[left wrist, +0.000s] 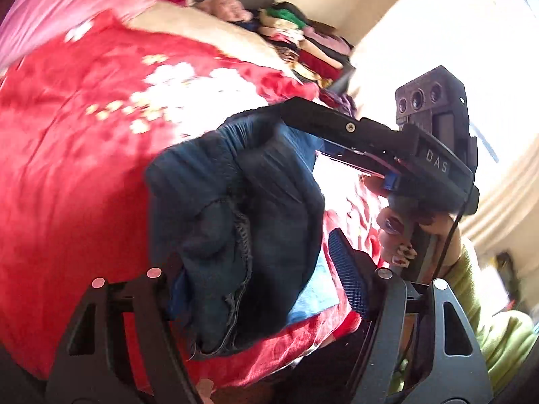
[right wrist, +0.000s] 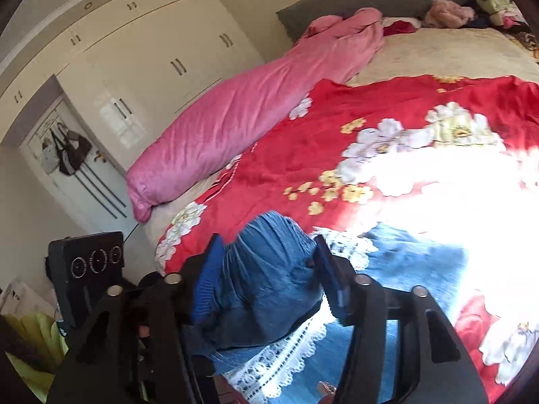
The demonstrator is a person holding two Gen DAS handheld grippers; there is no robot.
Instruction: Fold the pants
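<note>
Both grippers work one bundle of blue pants (left wrist: 235, 222) above a bed spread with a red floral blanket (left wrist: 67, 175). From the left wrist view, the left gripper (left wrist: 259, 289) stands with its jaws wide apart; the cloth bulges between them and lies against the left pad, while the ribbed blue pad on the right fingertip (left wrist: 348, 279) is bare, so whether anything is truly pinched cannot be told. From the right wrist view, the right gripper (right wrist: 266, 279) has a gathered, elastic-looking band of the pants (right wrist: 266, 269) bunched between its fingers, apparently held, though the jaws are not tight together.

Doing this step well likely means separating the two holds, drawing the fabric taut and lowering it flat onto the blanket before any crease is made.

Dark blue, soft and heavily rumpled, the garment shows a frayed, raw seam edge in shadow and a white lace trim (right wrist: 286, 353) where it trails into glaring sunlight.
</note>
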